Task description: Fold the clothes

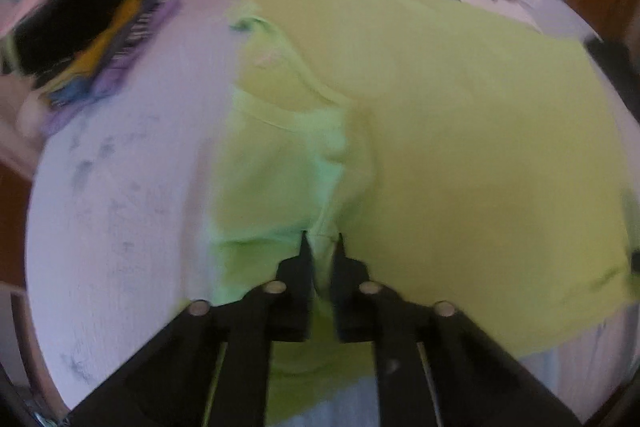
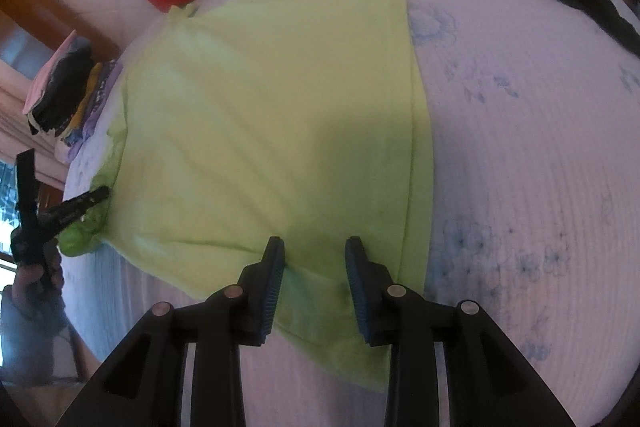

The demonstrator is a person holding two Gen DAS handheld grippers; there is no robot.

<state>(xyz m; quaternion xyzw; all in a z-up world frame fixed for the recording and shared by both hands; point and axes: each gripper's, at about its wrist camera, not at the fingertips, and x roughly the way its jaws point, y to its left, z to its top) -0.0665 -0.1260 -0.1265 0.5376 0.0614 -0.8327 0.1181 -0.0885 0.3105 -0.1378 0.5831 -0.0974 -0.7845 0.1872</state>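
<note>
A soft lime shirt (image 2: 272, 115) lies flat on the ribbed white bed (image 2: 520, 155). The left gripper (image 1: 323, 241) pinches a bunched fold at the shirt's left edge; the right gripper (image 2: 316, 259) hovers wide over its near hem.

Both grippers, left gripper (image 1: 323, 241) and right gripper (image 2: 315, 251), are matte black linkage frames with round silver pivot pins; right fingers (image 2: 272, 291) carry blue ribbed pads, left ones taper to thin black tips.
</note>
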